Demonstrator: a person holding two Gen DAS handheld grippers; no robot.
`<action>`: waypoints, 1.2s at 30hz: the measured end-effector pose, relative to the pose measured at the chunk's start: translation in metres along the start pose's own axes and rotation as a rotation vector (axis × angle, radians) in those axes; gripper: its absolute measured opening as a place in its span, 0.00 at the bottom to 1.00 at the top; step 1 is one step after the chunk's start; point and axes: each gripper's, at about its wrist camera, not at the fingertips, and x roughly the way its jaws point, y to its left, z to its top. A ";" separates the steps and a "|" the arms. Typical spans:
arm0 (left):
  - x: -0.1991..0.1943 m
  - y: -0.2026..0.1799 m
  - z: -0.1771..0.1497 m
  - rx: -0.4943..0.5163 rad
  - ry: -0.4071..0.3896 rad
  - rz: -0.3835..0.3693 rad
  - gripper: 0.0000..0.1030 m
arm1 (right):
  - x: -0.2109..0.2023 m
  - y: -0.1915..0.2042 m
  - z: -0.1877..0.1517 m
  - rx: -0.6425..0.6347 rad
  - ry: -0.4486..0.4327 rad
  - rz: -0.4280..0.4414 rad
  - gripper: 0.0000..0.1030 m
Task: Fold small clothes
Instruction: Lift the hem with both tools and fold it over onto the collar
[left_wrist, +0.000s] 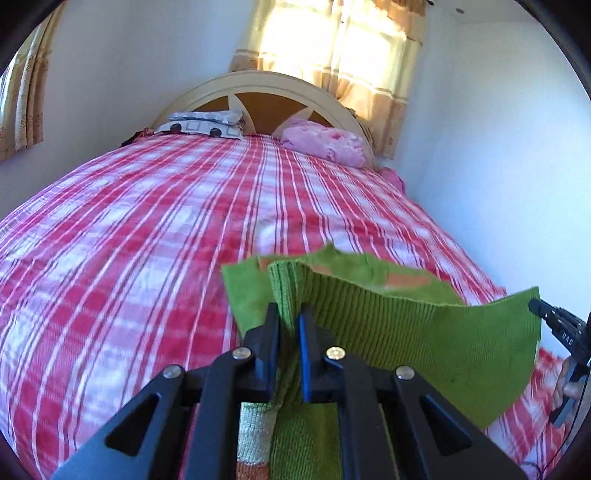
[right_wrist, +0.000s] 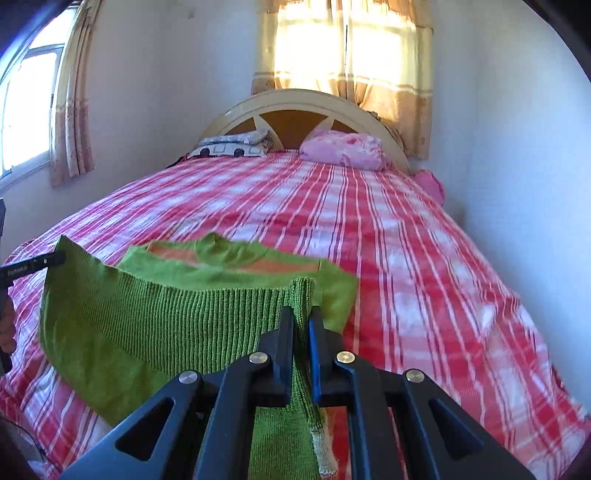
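Observation:
A small green knit garment (left_wrist: 424, 332) with orange and white stripes hangs lifted over the near end of the bed. My left gripper (left_wrist: 290, 314) is shut on one corner of its ribbed hem, the knit bunched between the pads. The ribbed edge stretches across to the other corner, where my right gripper (right_wrist: 303, 317) is shut on the green garment (right_wrist: 147, 325). In the left wrist view the right gripper (left_wrist: 535, 306) shows at the far right edge; in the right wrist view the left gripper's tip (right_wrist: 55, 258) shows at the far left. The rest of the garment sags below.
The bed carries a red and white plaid cover (left_wrist: 147, 229). A patterned pillow (left_wrist: 207, 123) and a pink pillow (left_wrist: 325, 144) lie against the rounded headboard (left_wrist: 266, 85). A white wall (left_wrist: 498, 166) runs close along the right side. Curtains (right_wrist: 351, 48) hang behind.

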 end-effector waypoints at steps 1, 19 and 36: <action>0.006 0.001 0.008 -0.002 -0.004 0.004 0.10 | 0.009 -0.004 0.011 0.006 -0.004 -0.003 0.06; 0.200 0.049 0.051 -0.186 0.125 0.159 0.10 | 0.237 -0.024 0.073 -0.001 0.097 -0.095 0.06; 0.193 0.048 0.059 -0.097 0.262 0.236 0.27 | 0.246 -0.080 0.056 0.277 0.165 -0.125 0.39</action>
